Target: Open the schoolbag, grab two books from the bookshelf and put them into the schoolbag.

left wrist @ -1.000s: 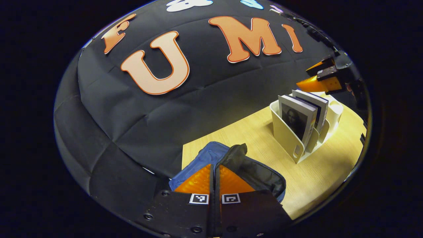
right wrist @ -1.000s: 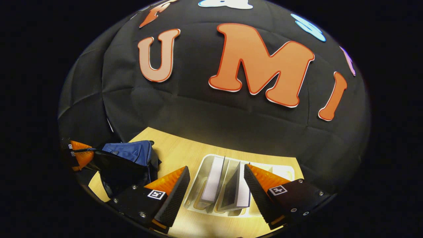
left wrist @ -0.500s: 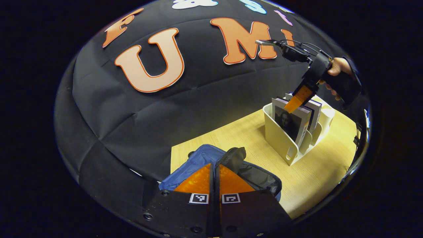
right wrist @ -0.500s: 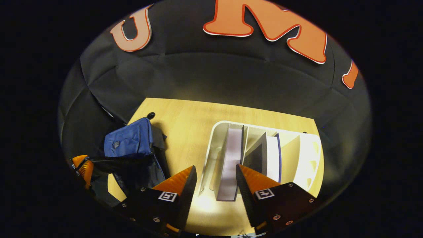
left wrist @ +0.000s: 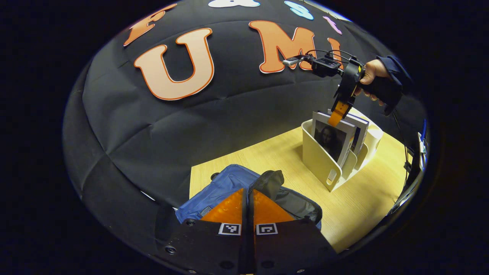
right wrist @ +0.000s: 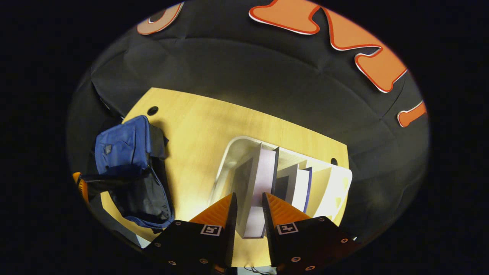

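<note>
Right gripper view: right gripper (right wrist: 248, 208) straddles the top edge of the first book (right wrist: 256, 191) in the bookshelf (right wrist: 229, 160), fingers narrowed either side, contact not confirmable; you should close squarely on this book alone, then lift straight up, clear of the second book (right wrist: 300, 189) beside it; schoolbag (right wrist: 133, 179) stands well apart from the bookshelf, mouth agape; left gripper (left wrist: 247, 206) is clamped tight on the schoolbag's opening flap (left wrist: 269, 181); keep it held wide.
</note>
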`<state>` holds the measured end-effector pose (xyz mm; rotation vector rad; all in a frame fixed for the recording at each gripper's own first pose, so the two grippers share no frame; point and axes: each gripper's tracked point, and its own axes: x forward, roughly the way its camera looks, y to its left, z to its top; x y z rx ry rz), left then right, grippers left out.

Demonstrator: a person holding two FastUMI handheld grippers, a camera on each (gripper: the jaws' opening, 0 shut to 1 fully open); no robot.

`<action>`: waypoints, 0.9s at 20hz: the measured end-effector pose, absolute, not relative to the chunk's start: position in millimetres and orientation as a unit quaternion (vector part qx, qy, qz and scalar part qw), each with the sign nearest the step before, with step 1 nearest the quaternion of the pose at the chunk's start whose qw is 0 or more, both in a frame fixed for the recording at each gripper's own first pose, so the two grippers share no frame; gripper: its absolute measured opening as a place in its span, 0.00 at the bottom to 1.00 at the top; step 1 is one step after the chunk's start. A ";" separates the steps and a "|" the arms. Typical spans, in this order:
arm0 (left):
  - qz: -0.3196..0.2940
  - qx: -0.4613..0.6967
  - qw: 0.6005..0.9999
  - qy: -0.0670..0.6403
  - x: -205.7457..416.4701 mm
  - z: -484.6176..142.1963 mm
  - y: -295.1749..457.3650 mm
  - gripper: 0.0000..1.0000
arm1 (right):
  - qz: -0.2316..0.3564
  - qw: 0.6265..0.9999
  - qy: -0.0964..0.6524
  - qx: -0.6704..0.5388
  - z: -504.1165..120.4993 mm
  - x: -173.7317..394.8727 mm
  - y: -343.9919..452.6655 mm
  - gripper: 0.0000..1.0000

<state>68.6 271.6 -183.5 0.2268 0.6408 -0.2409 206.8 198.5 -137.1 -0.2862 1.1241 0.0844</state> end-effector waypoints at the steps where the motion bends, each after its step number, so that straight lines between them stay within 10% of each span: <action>1: -0.118 0.109 0.936 0.313 67.2 -183.9 273.3 0.00 | 0.041 0.837 0.532 -0.122 -137.4 207.4 201.0 0.29; 18: -0.114 0.103 0.931 0.332 60.7 -200.8 273.7 0.00 | 0.021 0.837 0.539 -0.094 -143.5 222.7 196.3 0.45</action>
